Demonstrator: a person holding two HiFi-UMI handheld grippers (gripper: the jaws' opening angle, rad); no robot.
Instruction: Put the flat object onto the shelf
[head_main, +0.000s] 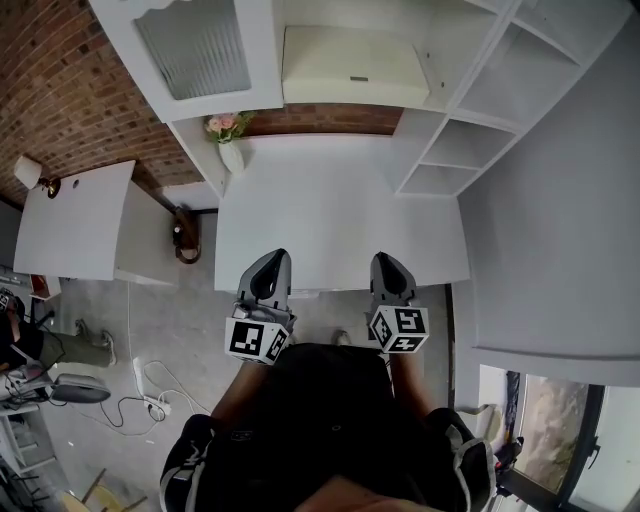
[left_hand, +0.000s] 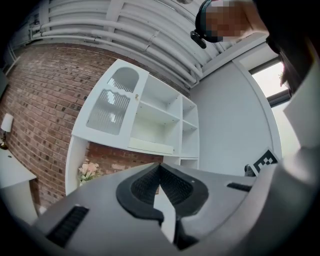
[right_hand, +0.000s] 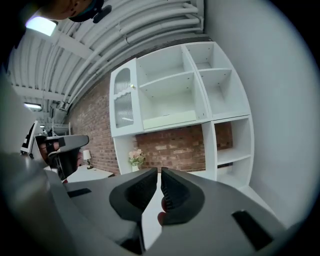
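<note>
A flat cream-coloured object (head_main: 350, 65) lies on the white shelf (head_main: 400, 100) above the desk, against the shelf unit's back. It also shows in the left gripper view (left_hand: 150, 146) and the right gripper view (right_hand: 170, 120). My left gripper (head_main: 277, 254) and right gripper (head_main: 384, 257) hover side by side over the front edge of the white desk (head_main: 340, 210), far from the object. Both point toward the shelf unit. The left gripper's (left_hand: 160, 168) jaws meet at the tips with nothing between them. The right gripper's (right_hand: 160, 173) jaws are likewise shut and hold nothing.
A white vase of pink flowers (head_main: 229, 132) stands at the desk's back left corner. The shelf unit has a ribbed glass door (head_main: 200, 45) on the left and open compartments (head_main: 455, 150) on the right. A side table (head_main: 75, 220) with a lamp (head_main: 28, 172) is to the left; cables (head_main: 150, 390) lie on the floor.
</note>
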